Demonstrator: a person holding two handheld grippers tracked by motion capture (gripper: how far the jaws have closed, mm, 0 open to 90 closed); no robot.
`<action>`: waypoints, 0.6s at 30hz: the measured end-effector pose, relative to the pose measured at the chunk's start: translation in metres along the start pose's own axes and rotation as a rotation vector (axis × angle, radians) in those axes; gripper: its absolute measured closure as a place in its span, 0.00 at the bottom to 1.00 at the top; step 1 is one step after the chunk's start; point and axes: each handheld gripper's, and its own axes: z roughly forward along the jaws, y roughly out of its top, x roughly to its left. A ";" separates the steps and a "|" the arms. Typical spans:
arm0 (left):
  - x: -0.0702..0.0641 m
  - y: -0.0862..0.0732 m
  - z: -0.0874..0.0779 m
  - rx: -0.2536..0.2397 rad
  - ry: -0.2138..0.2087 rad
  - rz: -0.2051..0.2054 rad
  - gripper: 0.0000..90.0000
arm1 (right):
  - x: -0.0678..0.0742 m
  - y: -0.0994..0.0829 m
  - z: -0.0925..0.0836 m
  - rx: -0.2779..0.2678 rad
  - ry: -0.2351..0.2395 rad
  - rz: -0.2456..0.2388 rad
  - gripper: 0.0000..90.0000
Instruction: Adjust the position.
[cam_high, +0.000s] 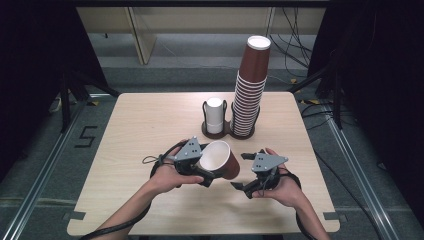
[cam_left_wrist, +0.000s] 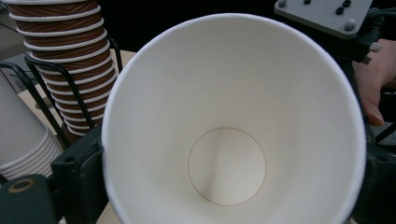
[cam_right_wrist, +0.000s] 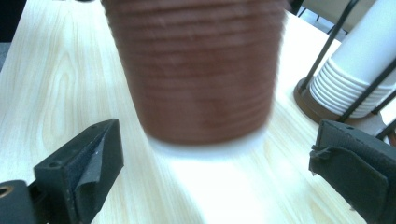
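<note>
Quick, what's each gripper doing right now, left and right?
Left gripper: shut on the brown paper cup.
Right gripper: open, holding nothing.

Matt brown paper cup (cam_high: 220, 160) with smooth white inside; pale wood-grain table (cam_high: 140, 125), faintly glossy.

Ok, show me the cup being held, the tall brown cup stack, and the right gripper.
held cup (cam_high: 218, 155), high view, white inside wall.
tall brown cup stack (cam_high: 248, 100), high view, ribbed middle.
right gripper (cam_right_wrist: 215, 179), right gripper view, midway between its jaws.
</note>
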 end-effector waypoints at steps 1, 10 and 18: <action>0.000 0.000 -0.002 -0.003 -0.007 0.005 0.10 | 0.000 -0.002 -0.002 0.004 -0.001 0.014 0.03; -0.004 -0.004 -0.021 -0.014 0.025 0.006 0.11 | -0.007 -0.024 -0.019 -0.010 -0.061 0.061 0.03; -0.013 -0.011 -0.039 0.001 0.037 0.023 0.11 | -0.013 -0.032 -0.030 -0.040 -0.145 0.140 0.05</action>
